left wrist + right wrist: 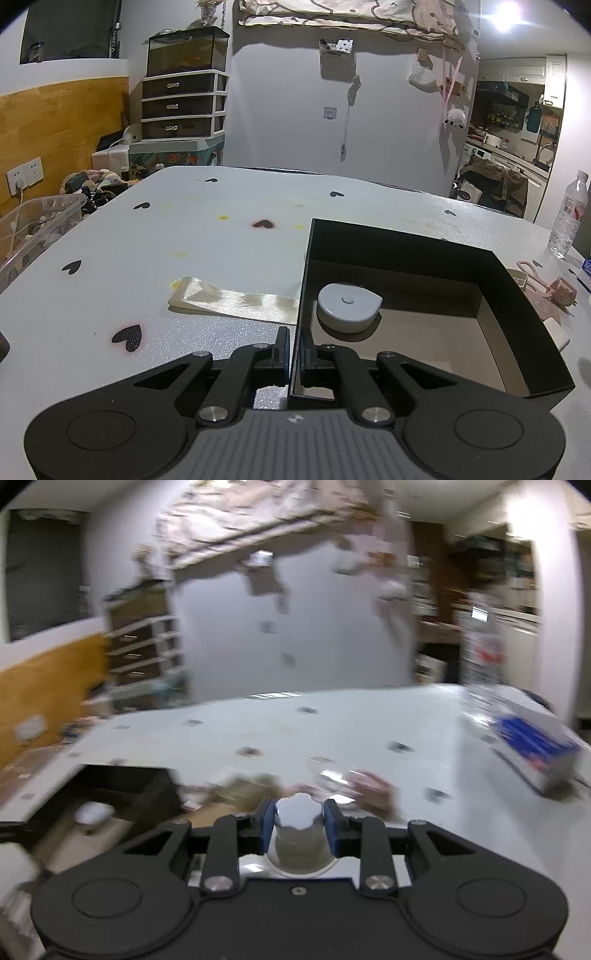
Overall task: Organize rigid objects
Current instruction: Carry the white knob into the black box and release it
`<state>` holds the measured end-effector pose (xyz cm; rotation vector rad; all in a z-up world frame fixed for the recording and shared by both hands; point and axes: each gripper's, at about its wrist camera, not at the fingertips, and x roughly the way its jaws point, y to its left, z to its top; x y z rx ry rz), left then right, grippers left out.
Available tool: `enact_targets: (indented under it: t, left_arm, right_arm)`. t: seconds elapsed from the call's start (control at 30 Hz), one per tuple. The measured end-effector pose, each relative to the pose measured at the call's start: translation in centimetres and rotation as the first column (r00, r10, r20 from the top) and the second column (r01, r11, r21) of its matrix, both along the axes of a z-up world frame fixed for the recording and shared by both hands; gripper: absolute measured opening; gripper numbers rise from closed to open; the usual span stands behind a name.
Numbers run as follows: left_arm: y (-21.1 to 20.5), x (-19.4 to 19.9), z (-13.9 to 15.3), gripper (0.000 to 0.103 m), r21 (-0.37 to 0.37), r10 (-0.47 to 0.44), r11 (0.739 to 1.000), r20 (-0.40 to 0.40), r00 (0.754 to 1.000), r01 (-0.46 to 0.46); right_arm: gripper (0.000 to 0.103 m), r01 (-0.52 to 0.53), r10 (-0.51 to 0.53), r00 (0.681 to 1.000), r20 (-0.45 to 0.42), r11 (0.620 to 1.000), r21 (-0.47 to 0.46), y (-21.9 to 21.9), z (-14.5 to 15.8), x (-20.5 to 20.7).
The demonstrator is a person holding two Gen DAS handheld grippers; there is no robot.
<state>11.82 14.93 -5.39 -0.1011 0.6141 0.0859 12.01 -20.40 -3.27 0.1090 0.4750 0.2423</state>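
A black open box (524,295) with a brown floor stands on the white heart-patterned table (184,229). A grey teardrop-shaped tape measure (349,306) lies inside it near the left wall. My left gripper (294,354) is shut on the box's near left wall. In the blurred right wrist view my right gripper (299,825) is shut on a small jar with a shiny silver lid (298,814), held above the table. The black box (122,790) lies to its lower left, with the tape measure (92,812) in it.
A cream ribbon strip (229,299) lies left of the box. Pink items (550,291) and a water bottle (569,218) stand right of it. A clear bin (33,229) sits off the table's left edge. A blue-and-white carton (535,746) lies at right.
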Motion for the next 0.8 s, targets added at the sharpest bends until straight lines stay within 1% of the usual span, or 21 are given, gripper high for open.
enact_targets:
  t: [0.1,0.23,0.33,0.47,0.57,0.8]
  left_arm:
    - [0.0,0.0,0.0,0.005,-0.002,0.003,1.000,0.000,1.000,-0.003]
    - [0.0,0.0,0.0,0.005,-0.002,0.002,1.000,0.000,1.000,-0.002]
    - [0.0,0.0,0.0,0.005,-0.006,0.005,1.000,0.000,1.000,-0.005]
    - [0.0,0.1,-0.1,0.005,-0.008,0.005,1.000,0.000,1.000,-0.005]
    - [0.0,0.2,-0.1,0.005,-0.011,0.004,1.000,-0.002,1.000,-0.004]
    - [0.1,0.3,-0.2,0.005,-0.014,0.004,1.000,-0.005,1.000,-0.004]
  right_arm:
    - [0.029,-0.124,0.124,0.992,0.034,0.992,0.007,2.7,1.4,0.3]
    - [0.029,-0.286,0.285,0.957,0.051,0.958,0.009,6.5,2.8,1.2]
    - [0.029,-0.395,0.394,0.919,0.025,0.919,0.024,9.5,3.2,2.1]
    - [0.029,-0.507,0.508,0.860,-0.051,0.861,0.040,14.1,2.6,3.2]
    - [0.029,-0.549,0.549,0.829,-0.109,0.835,0.033,17.1,1.8,4.2]
    - [0.029,-0.595,0.587,0.774,-0.236,0.802,0.044,22.3,-0.4,5.8]
